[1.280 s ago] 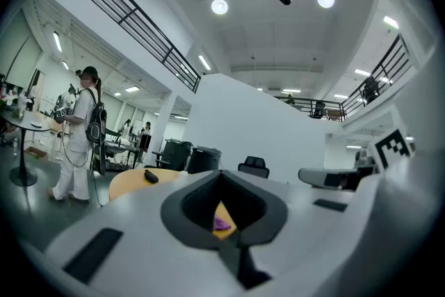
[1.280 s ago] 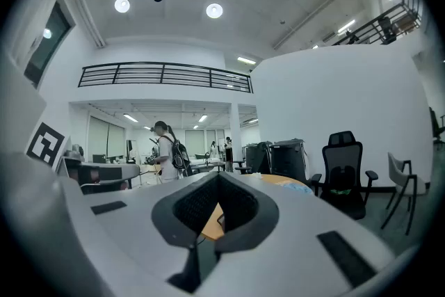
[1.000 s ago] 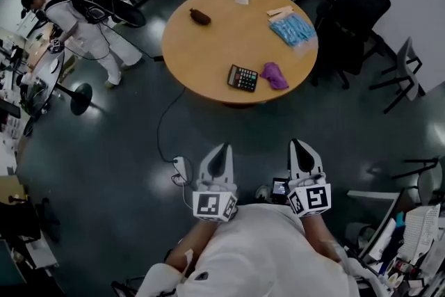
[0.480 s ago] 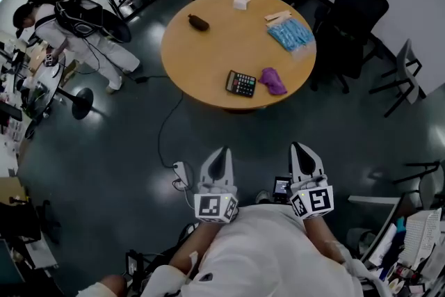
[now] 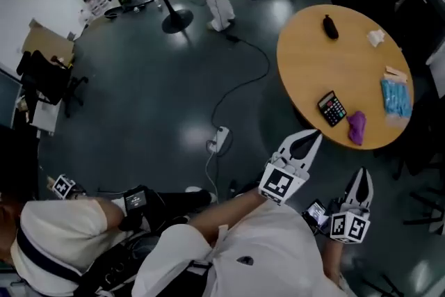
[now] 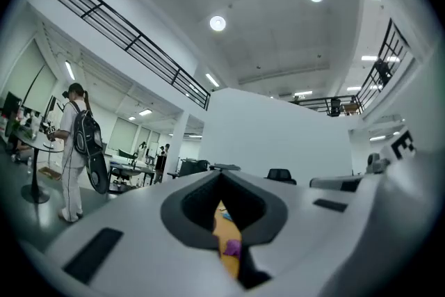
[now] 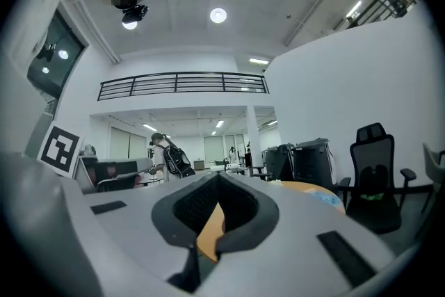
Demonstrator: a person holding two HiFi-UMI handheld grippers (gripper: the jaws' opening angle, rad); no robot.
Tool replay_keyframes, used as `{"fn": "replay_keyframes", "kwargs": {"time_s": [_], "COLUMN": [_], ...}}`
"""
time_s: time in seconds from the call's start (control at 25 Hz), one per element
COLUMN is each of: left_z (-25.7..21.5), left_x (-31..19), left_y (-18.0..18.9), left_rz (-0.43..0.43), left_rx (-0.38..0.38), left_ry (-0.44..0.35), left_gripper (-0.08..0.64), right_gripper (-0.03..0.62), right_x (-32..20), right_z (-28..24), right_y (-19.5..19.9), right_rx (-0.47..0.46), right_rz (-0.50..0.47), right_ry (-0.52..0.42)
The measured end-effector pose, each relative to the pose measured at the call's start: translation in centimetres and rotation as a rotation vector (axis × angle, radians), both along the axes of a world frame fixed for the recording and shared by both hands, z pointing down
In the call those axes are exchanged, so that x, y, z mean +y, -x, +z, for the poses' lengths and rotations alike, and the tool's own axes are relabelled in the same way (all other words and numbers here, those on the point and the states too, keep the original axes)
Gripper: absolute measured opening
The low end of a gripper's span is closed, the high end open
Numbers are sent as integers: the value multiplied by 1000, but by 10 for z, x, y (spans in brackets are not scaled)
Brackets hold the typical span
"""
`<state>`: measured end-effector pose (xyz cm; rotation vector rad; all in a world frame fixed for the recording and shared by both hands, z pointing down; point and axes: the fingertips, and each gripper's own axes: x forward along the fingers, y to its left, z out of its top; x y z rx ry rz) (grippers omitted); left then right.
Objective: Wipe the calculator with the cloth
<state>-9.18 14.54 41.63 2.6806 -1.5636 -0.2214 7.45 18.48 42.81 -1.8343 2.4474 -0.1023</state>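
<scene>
Head view: left gripper [image 5: 314, 138] and right gripper [image 5: 363, 174], jaws closed and empty, near round wooden bench [image 5: 320, 59] bearing black calculator [image 5: 332, 108] beside crumpled purple cloth [image 5: 357, 127].

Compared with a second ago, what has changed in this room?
The view has swung left, so the table now sits upper right instead of straight ahead. The left tool and right tool drifted right in the picture, the left now slanting toward the table. Nothing taken or released. The calculator and purple cloth lie untouched; both tools stay shut and empty.
</scene>
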Motion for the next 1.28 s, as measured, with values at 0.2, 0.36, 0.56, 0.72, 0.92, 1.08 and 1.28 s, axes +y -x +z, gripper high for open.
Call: {"fn": "replay_keyframes", "kwargs": {"time_s": [0.2, 0.36, 0.56, 0.72, 0.92, 1.08, 1.28], "left_z": [11, 21, 31, 41, 70, 112, 211], "left_x": [-65, -110, -153, -171, -194, -212, -229], "left_y": [17, 11, 7, -7, -22, -33, -30], "left_rz": [-49, -30, -36, -48, -109, -81, -43], "left_rx": [38, 44, 59, 52, -2, -35, -101], "left_ry": [68, 95, 137, 168, 188, 242, 429], "left_gripper": [8, 8, 8, 8, 8, 8, 22], "right_gripper": [15, 15, 15, 15, 15, 15, 15], "right_x": [-63, -107, -152, -180, -214, -234, -247], "right_z": [-13, -18, -20, -14, 12, 22, 25], "right_y": [-13, -34, -42, -51, -61, -73, -83], "right_rx": [20, 8, 16, 18, 13, 23, 26], "right_rz": [30, 71, 59, 17, -80, -127, -119], "right_ry": [11, 32, 39, 59, 102, 127, 121]}}
